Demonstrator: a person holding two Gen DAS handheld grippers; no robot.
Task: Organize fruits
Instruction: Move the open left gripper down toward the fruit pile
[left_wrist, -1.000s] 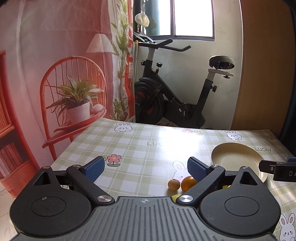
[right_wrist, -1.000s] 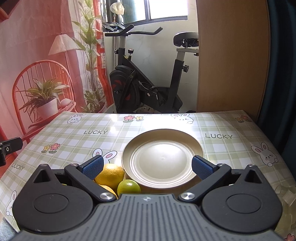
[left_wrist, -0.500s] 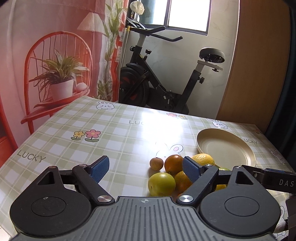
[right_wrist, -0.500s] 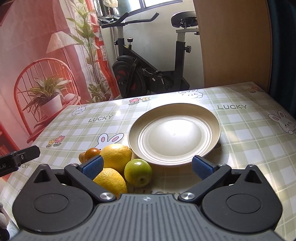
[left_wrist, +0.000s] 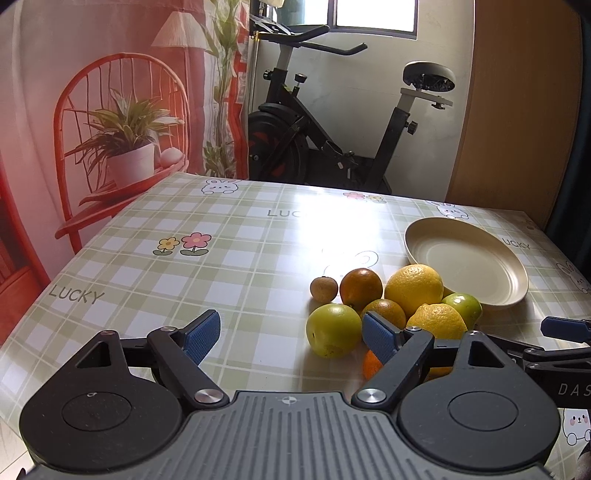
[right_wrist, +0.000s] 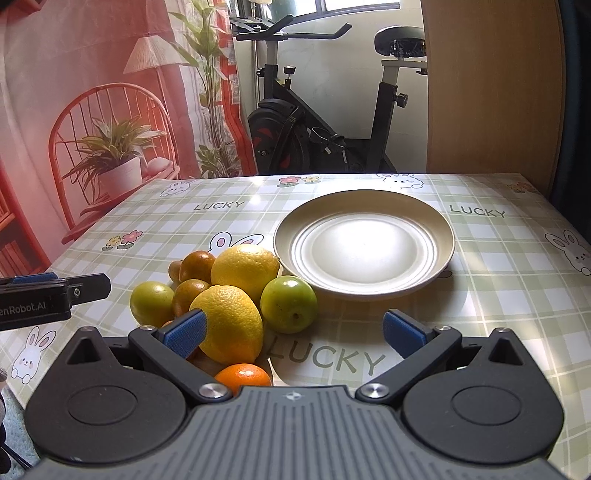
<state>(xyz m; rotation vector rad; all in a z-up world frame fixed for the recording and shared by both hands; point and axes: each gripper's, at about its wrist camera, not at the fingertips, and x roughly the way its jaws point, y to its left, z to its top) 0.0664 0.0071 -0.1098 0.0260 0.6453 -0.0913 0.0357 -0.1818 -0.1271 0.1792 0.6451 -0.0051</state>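
Observation:
A pile of fruit lies on the checked tablecloth beside an empty cream plate (right_wrist: 364, 245), which also shows in the left wrist view (left_wrist: 467, 260). The pile holds two lemons (right_wrist: 231, 323) (right_wrist: 245, 269), two green fruits (right_wrist: 289, 304) (left_wrist: 333, 329), several oranges (left_wrist: 361, 288) and a small brown fruit (left_wrist: 324, 288). My left gripper (left_wrist: 291, 338) is open and empty, just left of the pile. My right gripper (right_wrist: 293, 332) is open and empty, close in front of the near lemon and green fruit.
An exercise bike (left_wrist: 332, 140) stands behind the table's far edge. A red printed backdrop (left_wrist: 110, 110) hangs at the left and a wooden panel (right_wrist: 491, 85) stands at the right. The left gripper's tip shows in the right wrist view (right_wrist: 55, 291).
Both grippers have pulled back and tilted down, so the whole fruit pile came into view and looks nearer. Both stayed open. The fruit and plate have not moved.

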